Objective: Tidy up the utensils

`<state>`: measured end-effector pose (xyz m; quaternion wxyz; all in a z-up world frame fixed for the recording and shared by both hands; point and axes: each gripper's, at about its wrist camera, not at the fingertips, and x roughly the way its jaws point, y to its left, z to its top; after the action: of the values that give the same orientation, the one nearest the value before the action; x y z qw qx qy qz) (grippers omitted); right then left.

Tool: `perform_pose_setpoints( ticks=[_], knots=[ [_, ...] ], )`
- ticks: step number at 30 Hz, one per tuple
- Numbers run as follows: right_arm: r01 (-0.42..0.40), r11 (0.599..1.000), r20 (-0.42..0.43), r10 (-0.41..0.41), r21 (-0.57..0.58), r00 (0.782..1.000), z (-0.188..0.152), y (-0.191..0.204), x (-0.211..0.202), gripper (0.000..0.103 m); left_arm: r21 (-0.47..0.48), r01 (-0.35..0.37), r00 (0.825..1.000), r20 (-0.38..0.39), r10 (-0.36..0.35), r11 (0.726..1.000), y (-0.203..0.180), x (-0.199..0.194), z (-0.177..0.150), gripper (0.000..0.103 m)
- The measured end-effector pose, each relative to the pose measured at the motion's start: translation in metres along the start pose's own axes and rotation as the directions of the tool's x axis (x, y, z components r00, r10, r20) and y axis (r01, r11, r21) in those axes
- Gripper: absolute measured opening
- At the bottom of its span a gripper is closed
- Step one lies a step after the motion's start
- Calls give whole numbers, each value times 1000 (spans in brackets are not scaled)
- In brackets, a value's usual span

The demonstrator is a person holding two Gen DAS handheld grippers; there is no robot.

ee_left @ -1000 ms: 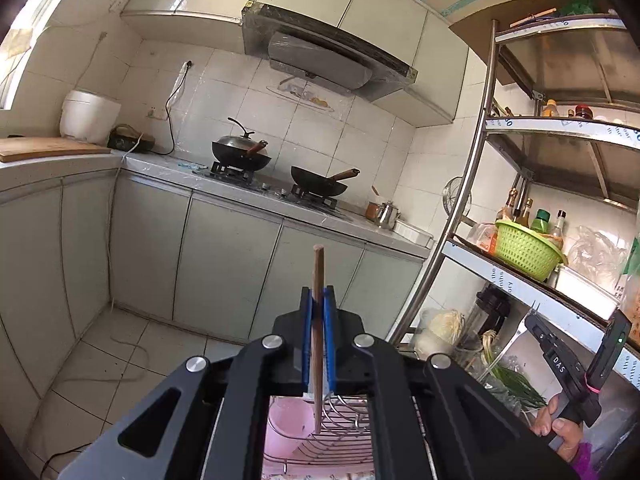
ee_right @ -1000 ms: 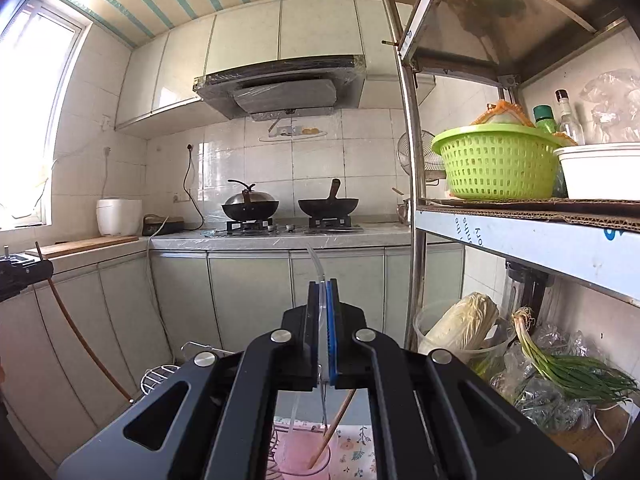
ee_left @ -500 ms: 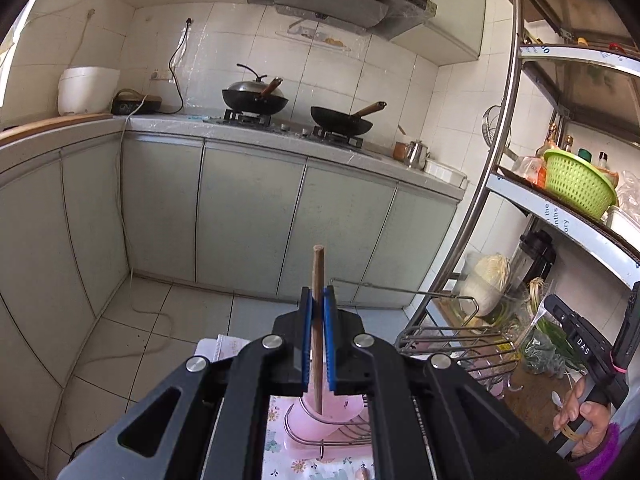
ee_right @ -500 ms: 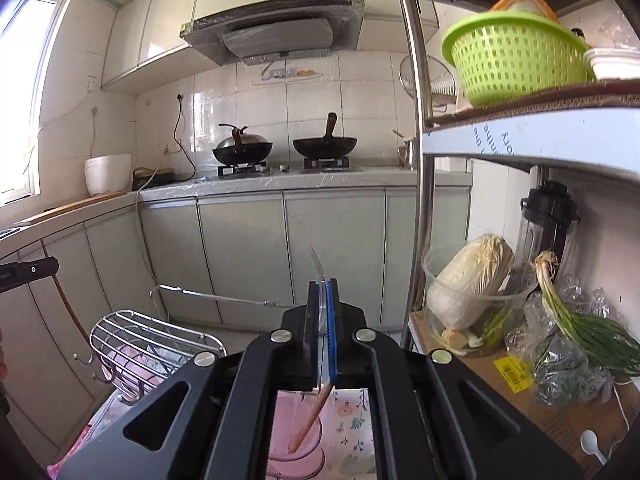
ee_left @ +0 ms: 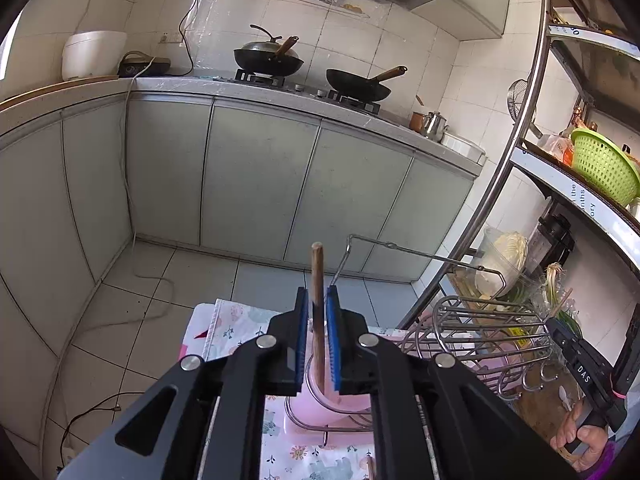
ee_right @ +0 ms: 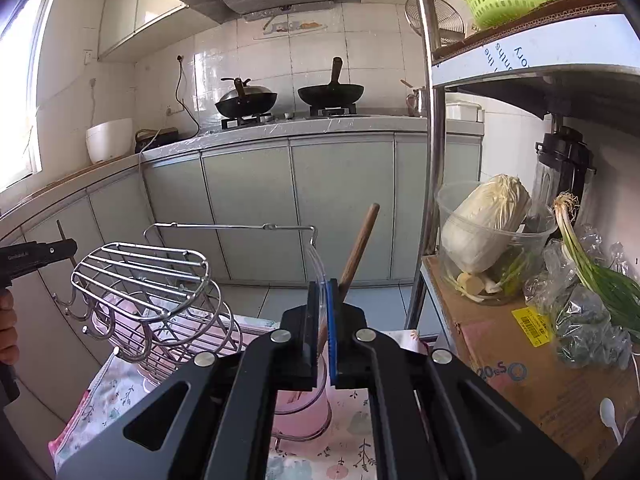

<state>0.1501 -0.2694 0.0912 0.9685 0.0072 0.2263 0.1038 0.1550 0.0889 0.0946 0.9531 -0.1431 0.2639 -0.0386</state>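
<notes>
Straight ahead in the left wrist view, the left gripper (ee_left: 318, 338) sits at lower centre, its blue-padded jaws nearly closed around a wooden chopstick (ee_left: 317, 280) that stands upright between them, its tip rising above the pads. Directly below the jaws is a pink cup (ee_left: 344, 402) on a floral cloth (ee_left: 236, 320). To the right, a wire rack (ee_left: 480, 332) stands on the same cloth, and at the far lower right a hand holds the other gripper's handle. Two woks (ee_left: 268, 60) sit on the stove in the upper middle.

Seen from the right wrist, the right gripper (ee_right: 323, 320) is at lower centre with its jaws pressed almost together on a clear, thin utensil (ee_right: 316, 262) that curves up from the pads. Just right of it, a second wooden chopstick (ee_right: 360, 244) leans up and to the right out of the pink cup (ee_right: 304, 412) beneath the jaws. At left, the wire rack (ee_right: 152, 280) stands, and a cabbage (ee_right: 488, 224) lies in a clear tub at right.
</notes>
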Motion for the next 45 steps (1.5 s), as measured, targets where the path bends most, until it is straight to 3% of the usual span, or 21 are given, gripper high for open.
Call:
perform_pose_setpoints(
  ticks=[2, 4, 10, 19, 23, 31, 38, 41, 45],
  knots=[
    [-7, 1000, -25, 7, -3, 1000, -1, 1, 3, 4, -10, 2, 1000, 7, -2, 1000, 1, -2, 0, 29],
    [-10, 1000, -49, 10, 2, 999, -1, 1, 4, 5, -11, 7, 1000, 22, -7, 1000, -1, -7, 1, 32],
    [-26, 999, -50, 28, 37, 998, 1, -4, -6, 34, 6, 26, 997, 70, -26, 1000, -5, -30, 4, 38],
    [-31, 999, -20, 32, 44, 999, -4, 0, -38, 35, -9, 99, 990, 102, -97, 995, -10, -77, -11, 38],
    [-54, 996, -25, 56, 73, 998, -18, 3, -54, 35, 9, 130, 990, 62, -131, 991, -16, -87, -31, 39],
    [-106, 987, -153, 124, 118, 980, -69, 13, -57, 35, 18, 148, 981, -133, -144, 989, -27, -60, -94, 39],
    [-143, 977, -298, 186, 160, 936, -116, 23, -39, 35, 17, 161, 934, -325, -147, 987, -29, -19, -154, 38],
    [-151, 973, -340, 203, 176, 918, -132, 27, -33, 35, 9, 175, 900, -407, -156, 985, -32, -2, -179, 35],
    [-154, 970, -387, 218, 190, 896, -149, 30, -25, 35, -4, 200, 835, -522, -173, 980, -39, 21, -209, 31]
  ],
)
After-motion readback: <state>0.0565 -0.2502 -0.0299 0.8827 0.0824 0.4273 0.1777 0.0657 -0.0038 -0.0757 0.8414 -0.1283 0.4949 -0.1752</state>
